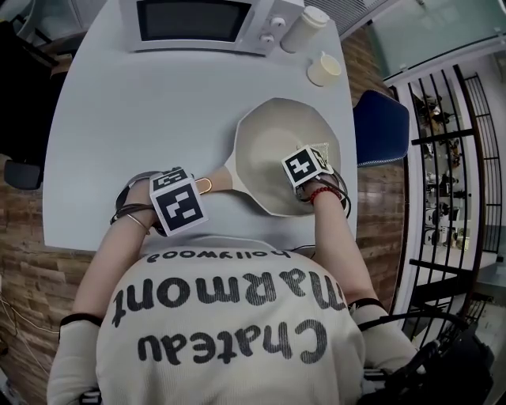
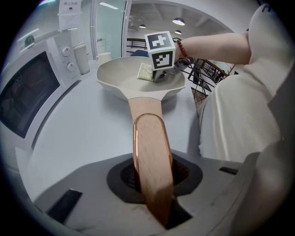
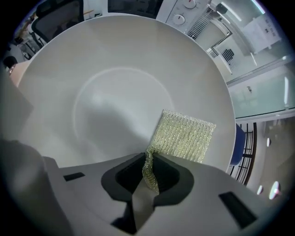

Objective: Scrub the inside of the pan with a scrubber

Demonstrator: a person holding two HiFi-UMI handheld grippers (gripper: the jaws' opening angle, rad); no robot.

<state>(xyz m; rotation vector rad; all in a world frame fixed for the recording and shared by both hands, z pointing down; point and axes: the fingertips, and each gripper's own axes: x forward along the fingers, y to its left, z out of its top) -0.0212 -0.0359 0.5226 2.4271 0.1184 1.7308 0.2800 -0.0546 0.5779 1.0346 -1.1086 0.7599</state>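
Even, bright overhead light from ceiling lamps throws soft shadows inside the pan; all three views show strong fisheye bending and dark vignetted corners, with the nearest foreground slightly soft.

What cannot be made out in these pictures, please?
Head view: the marker cube hides the jaws of the right gripper and most of the scrubber.
Left gripper view: the pan hides its own floor behind its near rim.
Head view: the top edge cuts off the microwave.
Left gripper view: the notice has print too small to read.
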